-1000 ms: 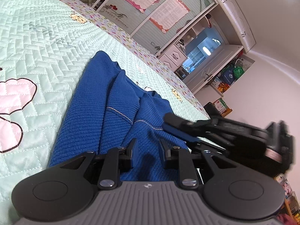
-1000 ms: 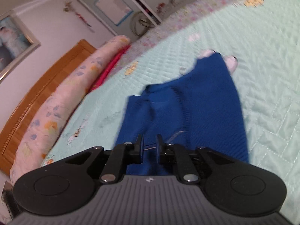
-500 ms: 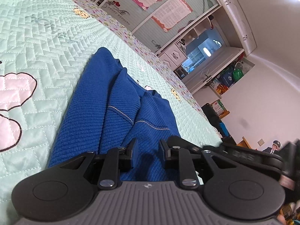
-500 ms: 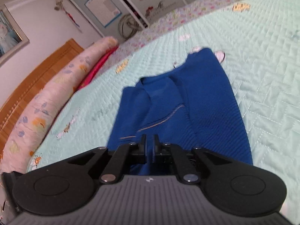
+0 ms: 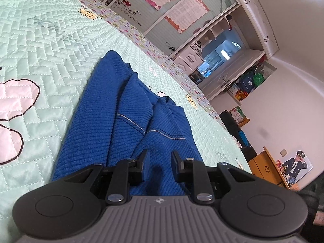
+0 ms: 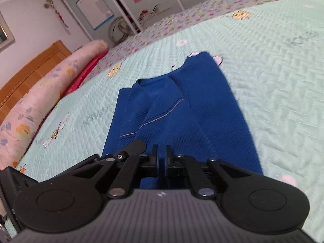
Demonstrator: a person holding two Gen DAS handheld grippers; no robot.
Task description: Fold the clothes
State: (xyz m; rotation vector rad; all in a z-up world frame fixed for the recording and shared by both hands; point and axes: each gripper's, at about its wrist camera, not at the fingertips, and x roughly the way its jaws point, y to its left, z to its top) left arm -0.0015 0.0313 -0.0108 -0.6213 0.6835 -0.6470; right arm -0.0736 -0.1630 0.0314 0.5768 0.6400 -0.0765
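A blue ribbed garment (image 5: 125, 121) lies folded lengthwise on the mint quilted bedspread (image 5: 40, 40), running away from both cameras. My left gripper (image 5: 160, 158) hovers over its near end with the jaws a small way apart. Cloth lies flat beneath them and no fold shows pinched. In the right wrist view the garment (image 6: 202, 111) shows a pale stitched line. My right gripper (image 6: 162, 154) is over the same near end, its jaws nearly touching. Whether cloth is caught in the slit I cannot tell. A black fingertip (image 6: 133, 145) of the left gripper pokes in beside it.
The bedspread (image 6: 273, 60) stretches wide around the garment. A floral bolster (image 6: 30, 105) and a red cloth (image 6: 87, 70) lie along the wooden headboard (image 6: 30, 66). Wardrobe doors (image 5: 172, 10) stand past the far side of the bed, and an orange cabinet (image 5: 267, 170) is off to the right.
The right gripper, seen over the garment's right side in the left wrist view, slid out of that view to the lower right. Its jaws closed. The left gripper kept still.
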